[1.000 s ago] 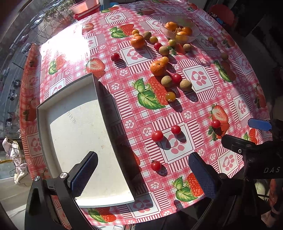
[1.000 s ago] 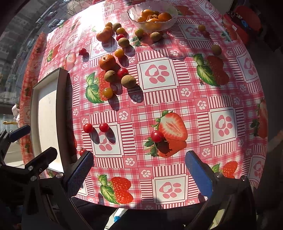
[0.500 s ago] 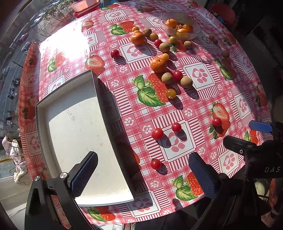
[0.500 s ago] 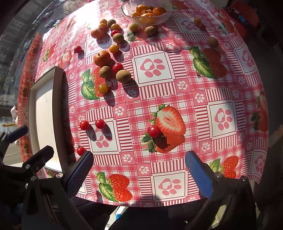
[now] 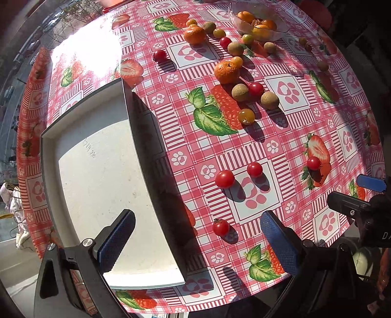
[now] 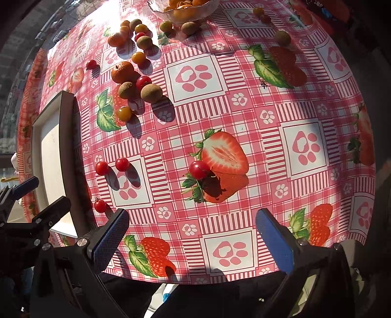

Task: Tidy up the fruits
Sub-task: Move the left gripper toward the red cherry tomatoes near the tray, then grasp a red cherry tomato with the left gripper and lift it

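Observation:
Loose fruit lies on a strawberry-print tablecloth. In the left wrist view, cherry tomatoes (image 5: 224, 178) (image 5: 220, 227) sit just ahead of my open, empty left gripper (image 5: 198, 242); a white tray (image 5: 73, 137) lies at the left, empty. Farther off are a mandarin (image 5: 226, 72), brown longans (image 5: 269, 100) and a yellow tomato (image 5: 246, 116). In the right wrist view, my right gripper (image 6: 191, 242) is open and empty above the table's near edge, a cherry tomato (image 6: 199, 169) ahead of it. The tray (image 6: 52, 156) is at its left.
A glass bowl (image 5: 276, 34) of orange fruit stands at the far side, also in the right wrist view (image 6: 158, 8). More small fruit is scattered around it. The table's near edge runs just under both grippers. The right gripper shows at the left view's right edge (image 5: 354, 195).
Both grippers have moved forward and lower toward the table; the fruit appears larger and closer. Nothing was picked up and the jaws stay open.

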The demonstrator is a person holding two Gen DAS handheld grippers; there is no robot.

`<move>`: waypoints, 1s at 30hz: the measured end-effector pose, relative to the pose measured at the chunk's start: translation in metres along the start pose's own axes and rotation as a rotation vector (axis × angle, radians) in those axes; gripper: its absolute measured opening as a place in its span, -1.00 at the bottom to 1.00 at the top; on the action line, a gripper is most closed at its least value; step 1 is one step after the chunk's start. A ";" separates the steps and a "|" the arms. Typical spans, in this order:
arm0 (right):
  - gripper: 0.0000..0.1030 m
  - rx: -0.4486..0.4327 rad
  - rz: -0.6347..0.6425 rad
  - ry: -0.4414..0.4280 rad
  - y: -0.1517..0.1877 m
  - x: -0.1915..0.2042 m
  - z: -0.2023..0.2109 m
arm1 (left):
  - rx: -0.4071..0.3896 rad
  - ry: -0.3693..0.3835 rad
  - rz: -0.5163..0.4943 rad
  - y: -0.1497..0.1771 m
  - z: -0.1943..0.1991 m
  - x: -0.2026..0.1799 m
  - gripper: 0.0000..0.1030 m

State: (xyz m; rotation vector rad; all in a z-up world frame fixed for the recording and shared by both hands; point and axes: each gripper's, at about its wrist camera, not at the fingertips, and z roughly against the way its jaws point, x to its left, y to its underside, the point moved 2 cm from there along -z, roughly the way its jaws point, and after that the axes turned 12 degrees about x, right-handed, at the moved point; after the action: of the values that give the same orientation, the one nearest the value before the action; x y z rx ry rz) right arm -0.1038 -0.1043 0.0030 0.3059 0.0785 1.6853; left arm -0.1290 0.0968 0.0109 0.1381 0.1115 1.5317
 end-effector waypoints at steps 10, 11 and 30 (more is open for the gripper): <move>1.00 0.016 -0.041 0.010 -0.005 -0.010 -0.020 | -0.055 -0.019 -0.068 -0.020 -0.021 -0.024 1.00; 1.00 0.014 -0.047 0.010 -0.007 -0.011 -0.022 | -0.058 -0.016 -0.072 -0.022 -0.024 -0.026 0.98; 0.52 -0.004 0.033 0.093 -0.052 0.024 -0.066 | -0.027 -0.007 -0.097 -0.025 -0.075 -0.013 0.16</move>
State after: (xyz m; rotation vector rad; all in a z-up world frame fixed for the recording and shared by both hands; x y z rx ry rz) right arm -0.0725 -0.0651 -0.0681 0.2273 0.1401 1.7323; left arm -0.1169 0.0844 -0.0674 0.1151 0.0903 1.4350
